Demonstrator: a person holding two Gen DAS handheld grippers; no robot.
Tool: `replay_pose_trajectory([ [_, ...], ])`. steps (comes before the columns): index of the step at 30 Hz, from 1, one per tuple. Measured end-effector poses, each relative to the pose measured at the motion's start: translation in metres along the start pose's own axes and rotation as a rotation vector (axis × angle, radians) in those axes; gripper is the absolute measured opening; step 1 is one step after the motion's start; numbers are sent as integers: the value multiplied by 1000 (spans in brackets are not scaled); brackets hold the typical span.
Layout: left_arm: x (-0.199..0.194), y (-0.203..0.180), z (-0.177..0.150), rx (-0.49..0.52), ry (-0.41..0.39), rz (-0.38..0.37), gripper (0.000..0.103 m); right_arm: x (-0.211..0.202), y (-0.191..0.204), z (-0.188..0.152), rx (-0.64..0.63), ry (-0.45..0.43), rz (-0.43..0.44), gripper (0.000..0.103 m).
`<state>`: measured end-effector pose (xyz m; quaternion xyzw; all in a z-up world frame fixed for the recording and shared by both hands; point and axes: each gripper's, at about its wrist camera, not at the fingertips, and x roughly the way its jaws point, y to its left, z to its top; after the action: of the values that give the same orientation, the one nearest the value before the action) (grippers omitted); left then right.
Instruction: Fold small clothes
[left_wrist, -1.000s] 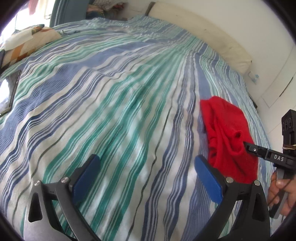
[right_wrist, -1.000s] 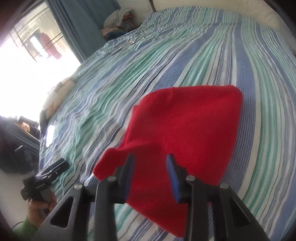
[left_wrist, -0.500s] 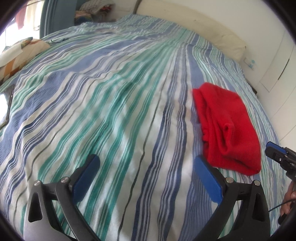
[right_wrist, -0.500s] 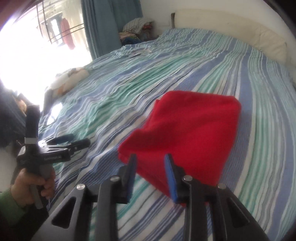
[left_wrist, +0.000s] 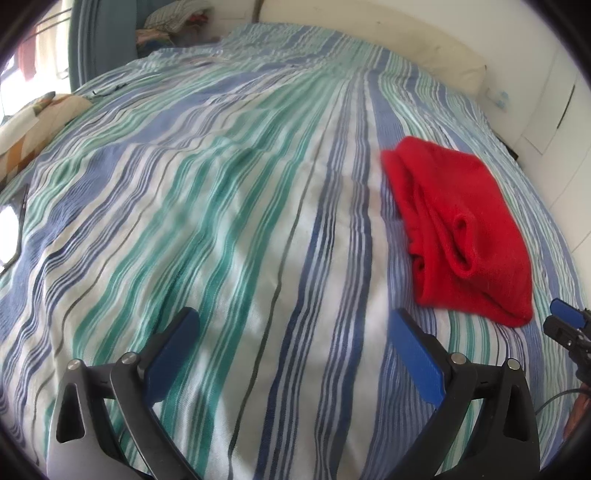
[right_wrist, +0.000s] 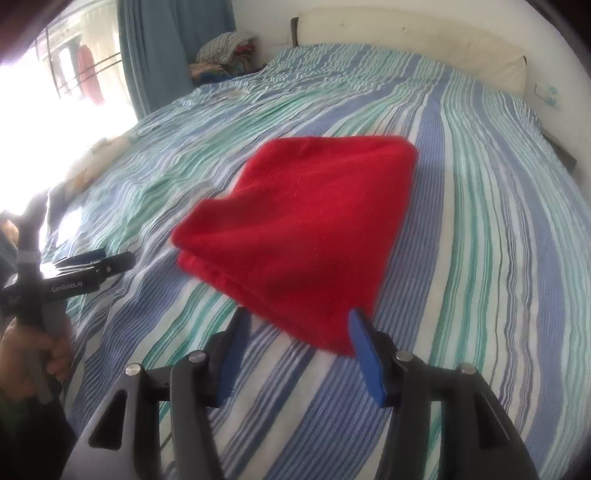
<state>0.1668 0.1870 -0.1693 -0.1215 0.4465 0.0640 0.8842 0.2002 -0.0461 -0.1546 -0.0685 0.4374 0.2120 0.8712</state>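
Striped bedspread (left_wrist: 229, 206) fills both views, our folded red garment (right_wrist: 310, 229) lying centre-frame, apparently finished, with our 2 grippers, left (left_wrist: 295, 354) and right (right_wrist: 295, 354), spread empty—a careless brush could undo the fold.

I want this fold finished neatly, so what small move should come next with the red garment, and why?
Probably draw the right gripper clear. The red garment already lies folded on the striped bed; the jaws have just been opening, nothing between them. The left gripper is open too, off the cloth.
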Motion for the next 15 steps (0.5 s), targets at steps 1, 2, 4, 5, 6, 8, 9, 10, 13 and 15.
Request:
replay_pose_trajectory([
  [1,0,-1,0,3,-2,1,102,-3,-3,-4,6,-5,-14,55],
  [2,-1,-1,0,6,-4,2,102,-6,-5,-10,12,-11,-29,55],
  [4,-2,-3,0,15,-12,2,102,-11,-12,-20,30,-25,-63,55],
  [5,-3,-5,0,21,-19,-2,102,-14,-17,-26,46,-36,-85,55],
  [6,-4,-7,0,25,-28,-9,102,-18,-23,-31,67,-52,-109,56],
  [8,-2,-12,2,35,-44,-31,102,-27,-38,-46,109,-97,-184,65],
  [9,0,-14,4,42,-53,-33,102,-31,-48,-54,140,-118,-232,76],
  [10,5,-17,7,51,-54,-26,102,-35,-60,-64,177,-137,-278,77],
  [13,25,-19,10,58,-9,-6,102,-31,-99,-94,315,-123,-366,78],
  [15,47,-17,-1,75,43,26,103,-23,-120,-113,423,-102,-339,79],
])
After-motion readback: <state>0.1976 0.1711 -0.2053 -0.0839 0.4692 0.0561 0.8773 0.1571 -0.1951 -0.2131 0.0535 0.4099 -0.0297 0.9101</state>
